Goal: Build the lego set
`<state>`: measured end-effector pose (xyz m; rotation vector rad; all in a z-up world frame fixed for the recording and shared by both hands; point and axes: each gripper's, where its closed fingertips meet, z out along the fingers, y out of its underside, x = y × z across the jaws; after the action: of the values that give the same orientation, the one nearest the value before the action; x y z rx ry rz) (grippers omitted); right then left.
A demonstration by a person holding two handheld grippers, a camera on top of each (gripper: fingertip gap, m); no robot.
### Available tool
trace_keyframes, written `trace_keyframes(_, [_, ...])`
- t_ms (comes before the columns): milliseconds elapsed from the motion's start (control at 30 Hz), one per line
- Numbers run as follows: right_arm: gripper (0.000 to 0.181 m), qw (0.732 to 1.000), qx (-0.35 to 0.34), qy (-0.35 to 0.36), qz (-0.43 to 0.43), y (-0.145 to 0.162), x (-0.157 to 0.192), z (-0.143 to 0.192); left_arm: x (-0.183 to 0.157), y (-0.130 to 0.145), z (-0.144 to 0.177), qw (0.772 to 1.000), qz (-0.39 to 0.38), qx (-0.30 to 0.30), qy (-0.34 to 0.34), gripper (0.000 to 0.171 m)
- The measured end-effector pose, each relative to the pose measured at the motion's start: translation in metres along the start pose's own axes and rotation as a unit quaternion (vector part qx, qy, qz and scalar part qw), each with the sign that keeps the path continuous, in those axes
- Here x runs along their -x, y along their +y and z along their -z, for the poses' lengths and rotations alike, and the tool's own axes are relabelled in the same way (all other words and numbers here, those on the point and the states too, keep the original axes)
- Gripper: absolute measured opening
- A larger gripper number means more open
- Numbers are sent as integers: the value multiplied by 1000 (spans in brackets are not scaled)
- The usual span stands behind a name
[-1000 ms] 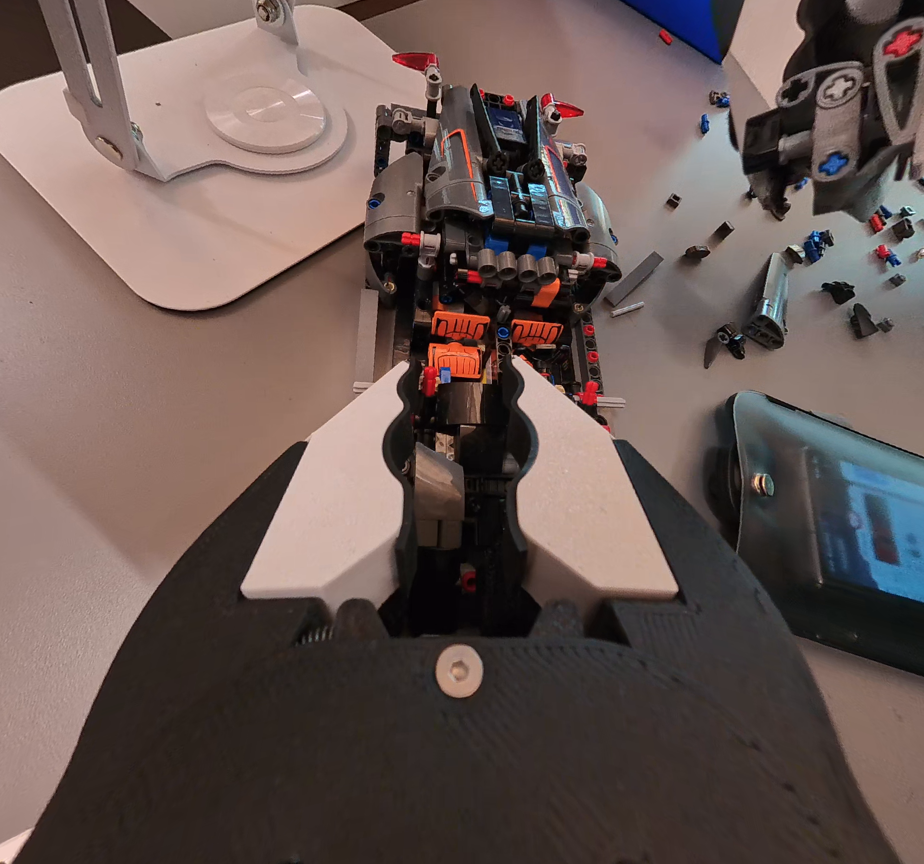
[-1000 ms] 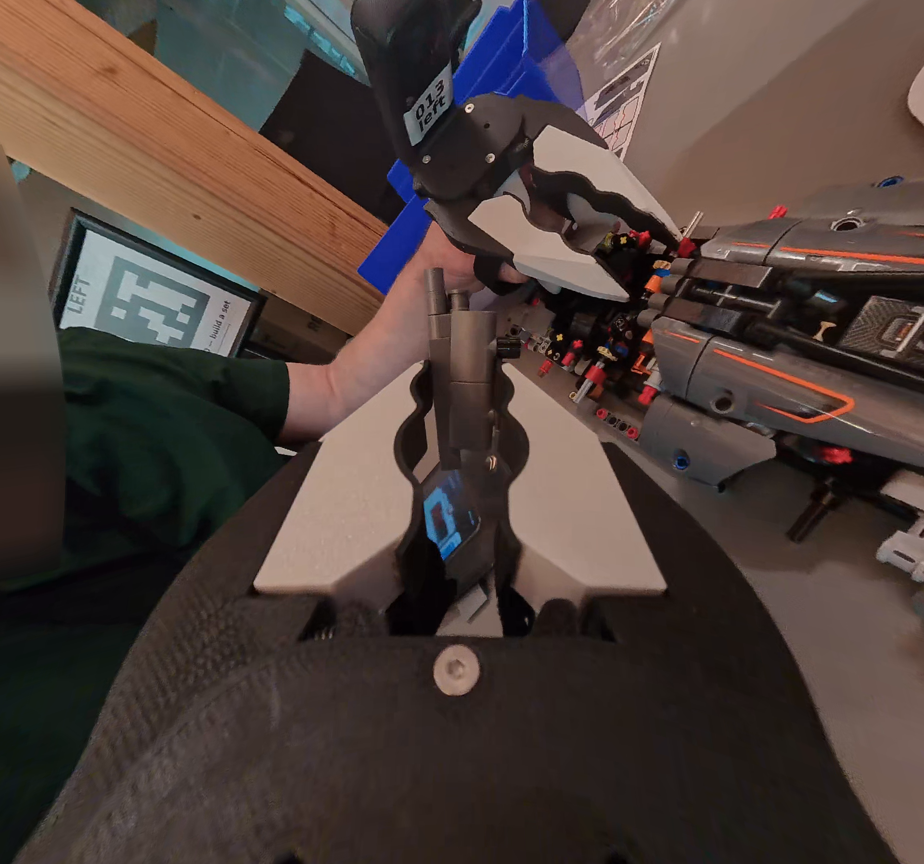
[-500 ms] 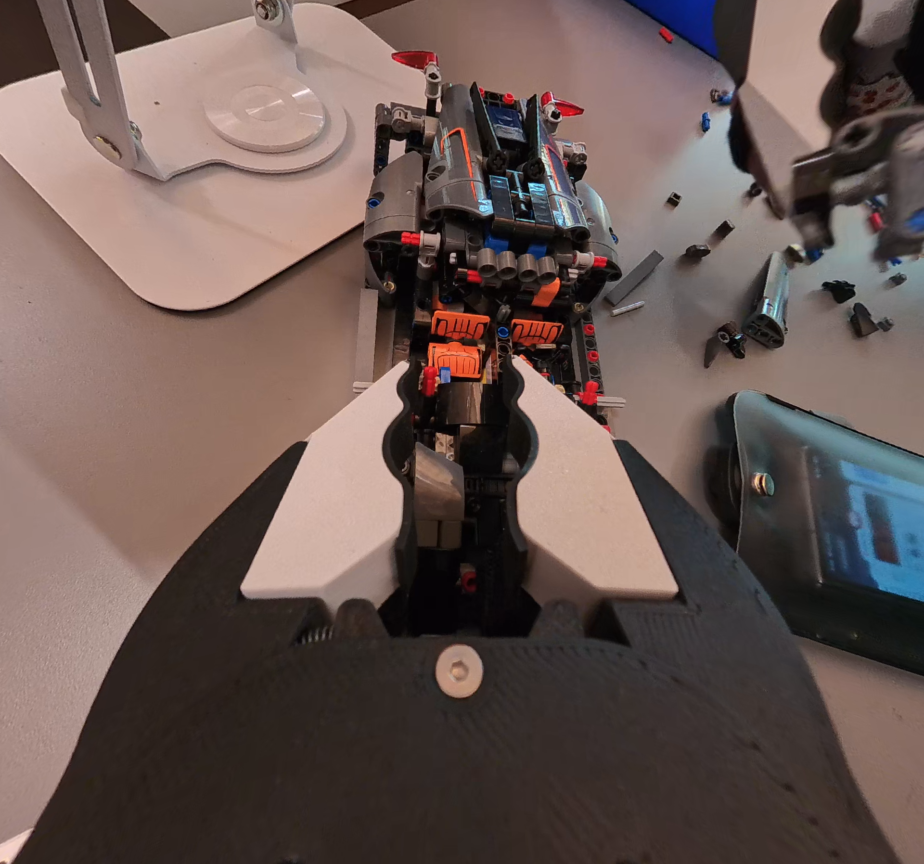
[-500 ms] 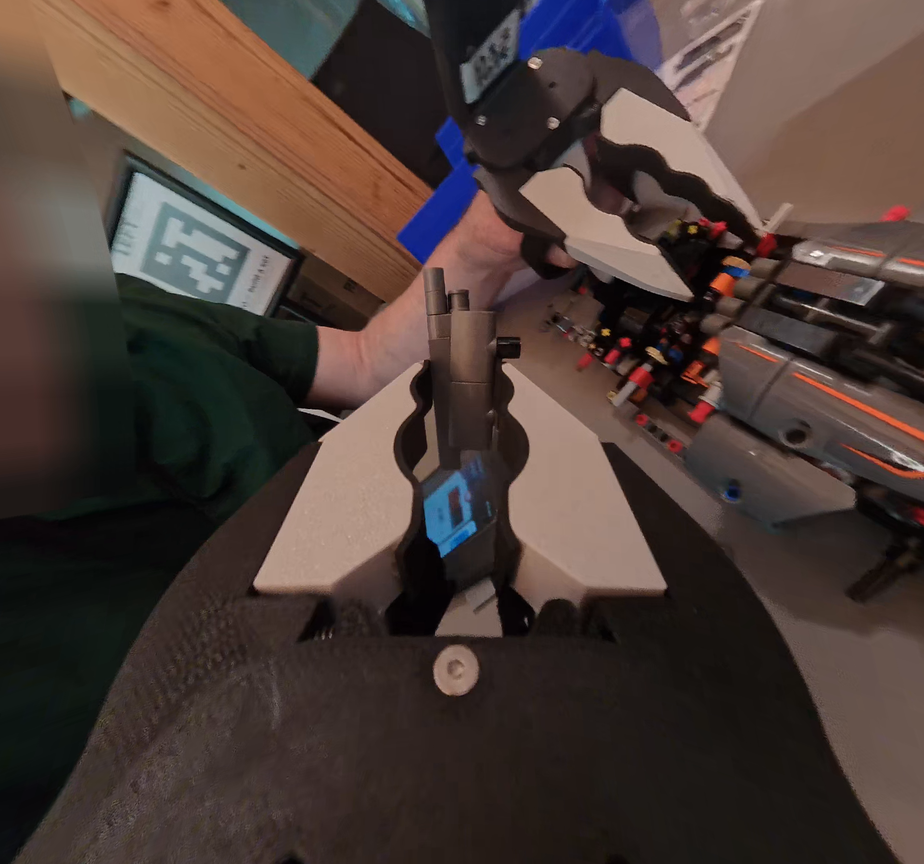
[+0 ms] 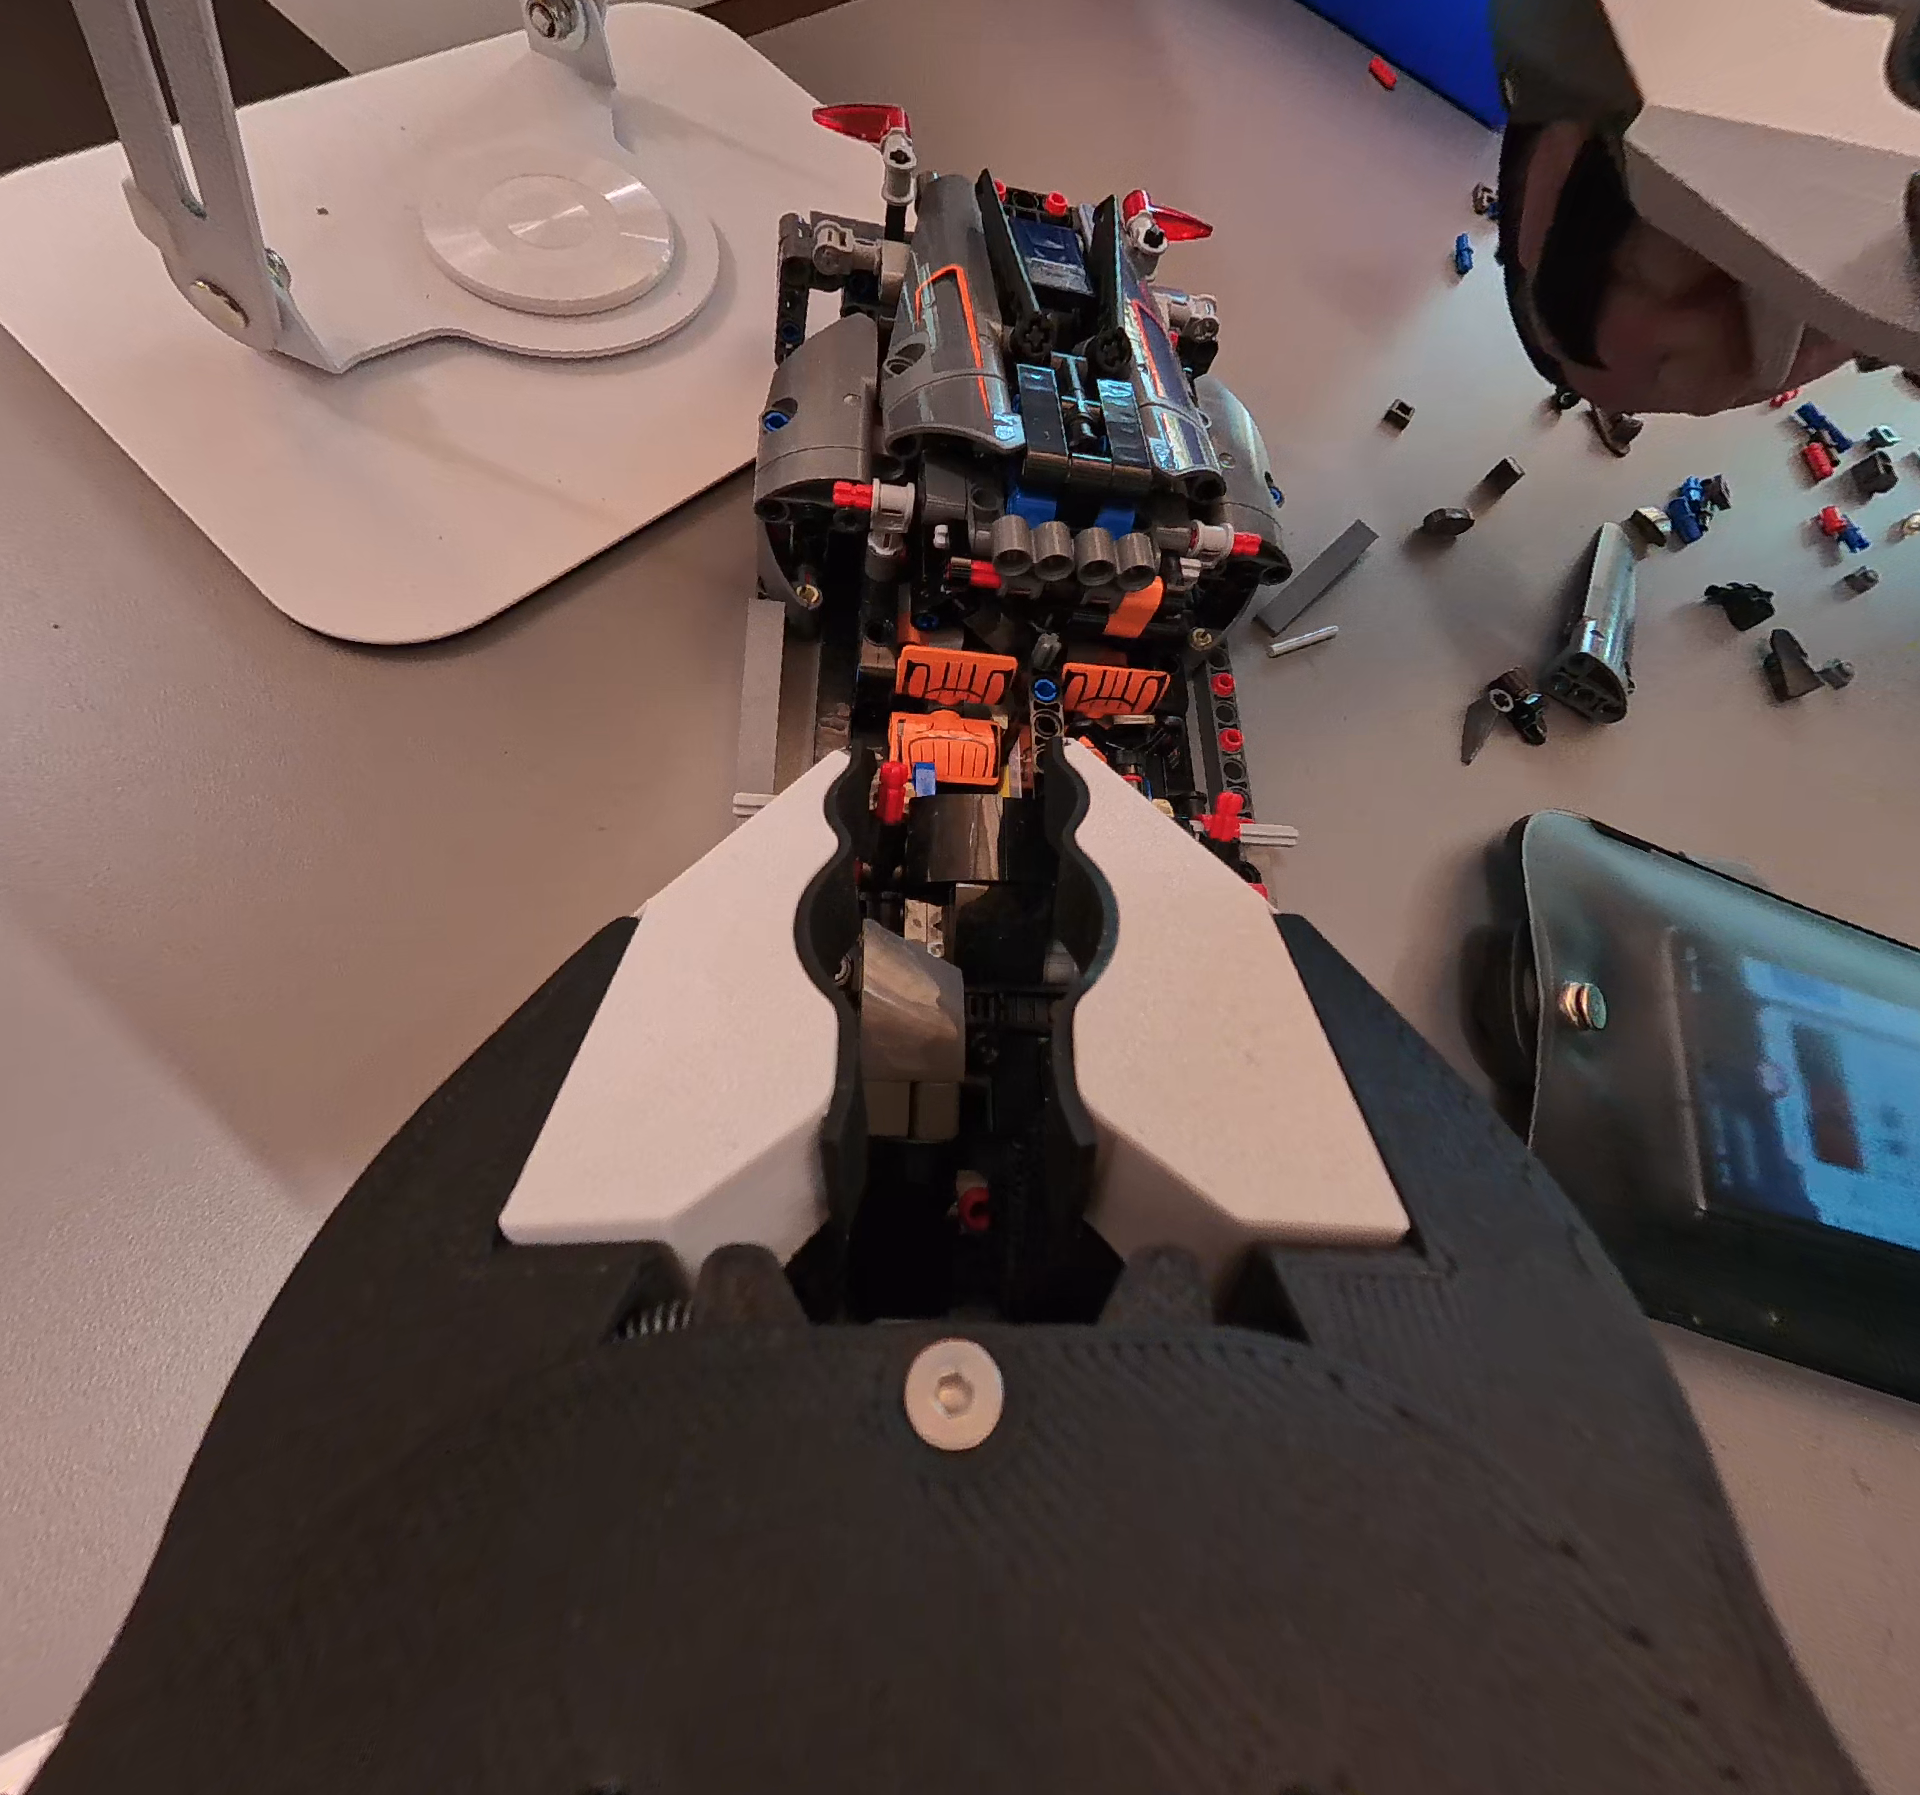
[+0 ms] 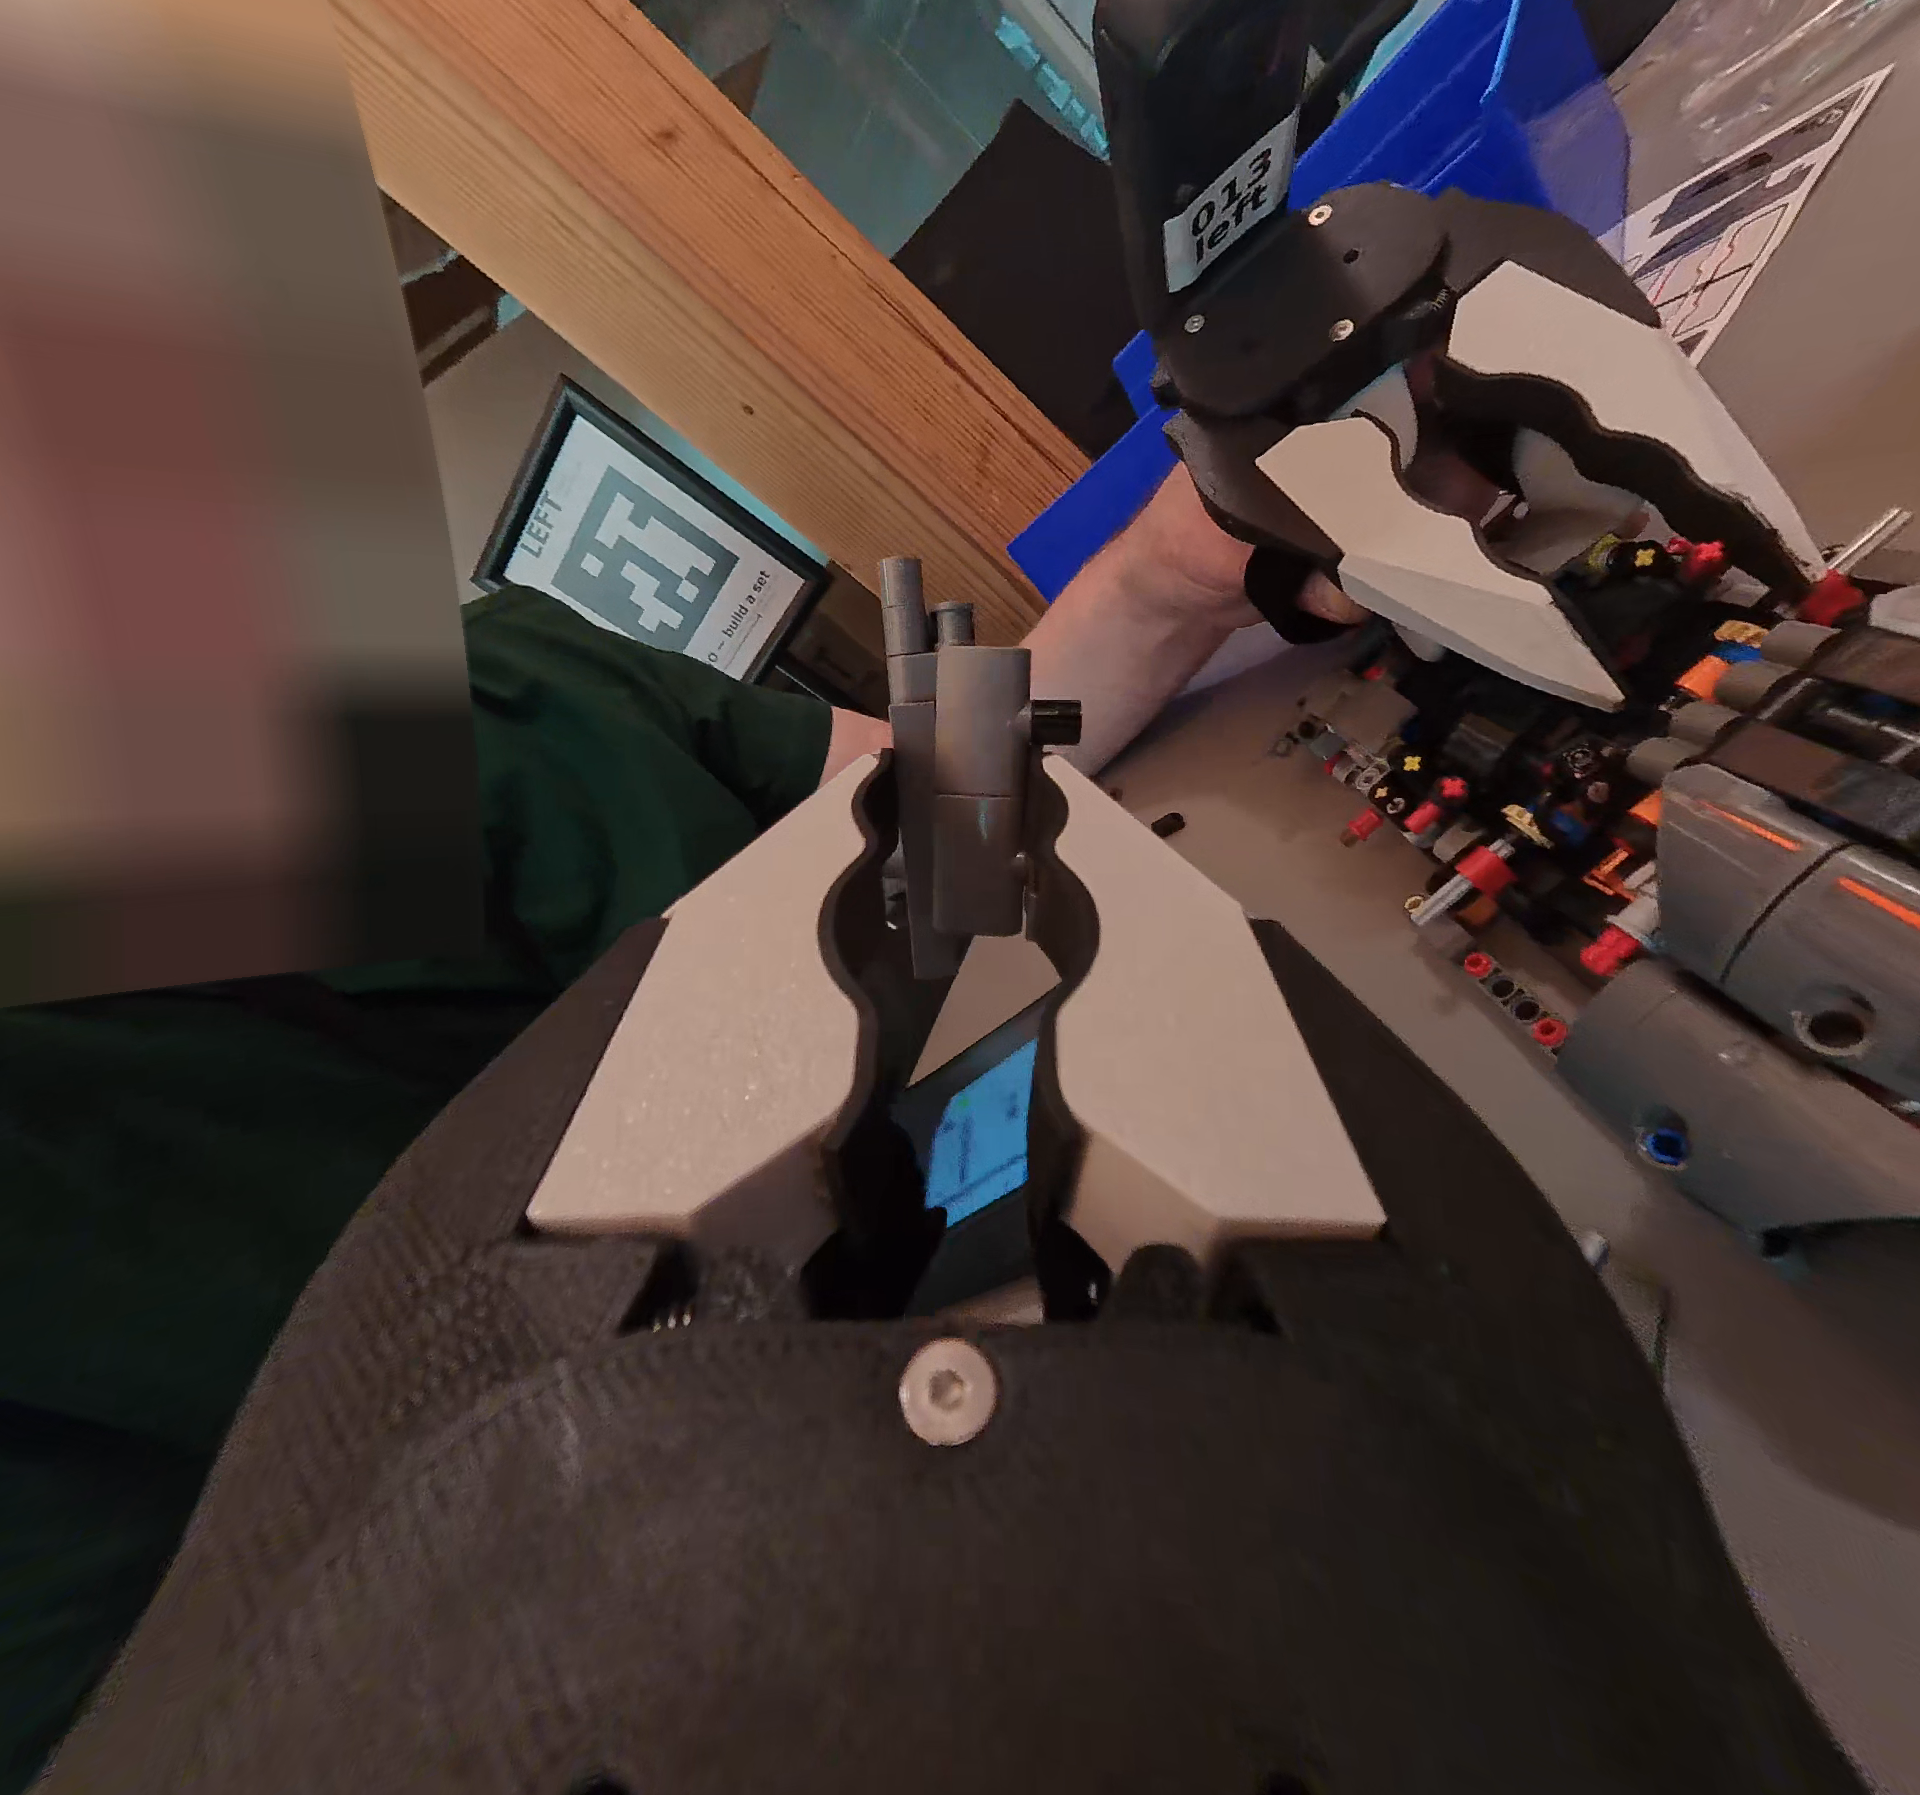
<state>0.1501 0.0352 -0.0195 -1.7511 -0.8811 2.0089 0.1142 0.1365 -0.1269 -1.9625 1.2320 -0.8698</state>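
The left gripper (image 5: 951, 810) sits as it did a sec ago, its white fingers (image 5: 717, 1007) narrow and clamped on the front end of the part-built grey, black and orange lego car (image 5: 1018, 457), which lies lengthwise on the grey worktop (image 5: 312, 862). What changed is on the other side: the right gripper (image 6: 961, 789), holding a small dark grey lego sub-assembly (image 6: 961, 779) w/ a black pin on its side, has swung up and away, so in the left wrist view only its white finger and black body edge show at top right (image 5: 1745, 114), the piece itself gone from sight. Judged from that, the piece isn't being pressed on yet; prob. it's being re-aimed or checked first. Beyond the car, loose small parts (image 5: 1683, 561) lie scattered to the right, a screen device (image 5: 1745, 1091) nearer. Writing: a white sticker on the left gripper's handle (image 6: 1231, 202) and a framed marker card (image 6: 649, 556) both carry print, not copied here; no brand marks legible.
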Motion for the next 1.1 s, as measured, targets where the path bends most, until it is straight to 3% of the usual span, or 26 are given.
trace_keyframes(167, [21,999,0,31,-14,1,-15,4,0,0,0,1000,-1,1,-1,31])
trace_keyframes(267, [22,995,43,89,23,10,-26,1,0,0,0,1000,0,1,0,31])
trace_keyframes(433, [22,949,167,229,139,36,-56,-1,0,0,0,1000,0,1,1,31])
trace_keyframes(533, [21,889,242,311,231,48,-78,4,0,0,0,1000,0,1,0,32])
trace_keyframes(633, [22,797,328,375,341,59,-96,9,0,0,0,1000,-1,2,0,31])
trace_keyframes(800, [22,660,393,414,488,60,-107,9,0,0,0,1000,-1,2,0,32])
trace_keyframes(867, [21,629,407,420,512,62,-111,9,0,0,-1,1000,-2,2,1,32])
trace_keyframes(1100, [21,565,408,430,574,56,-112,9,0,0,-1,1000,-4,3,0,32])
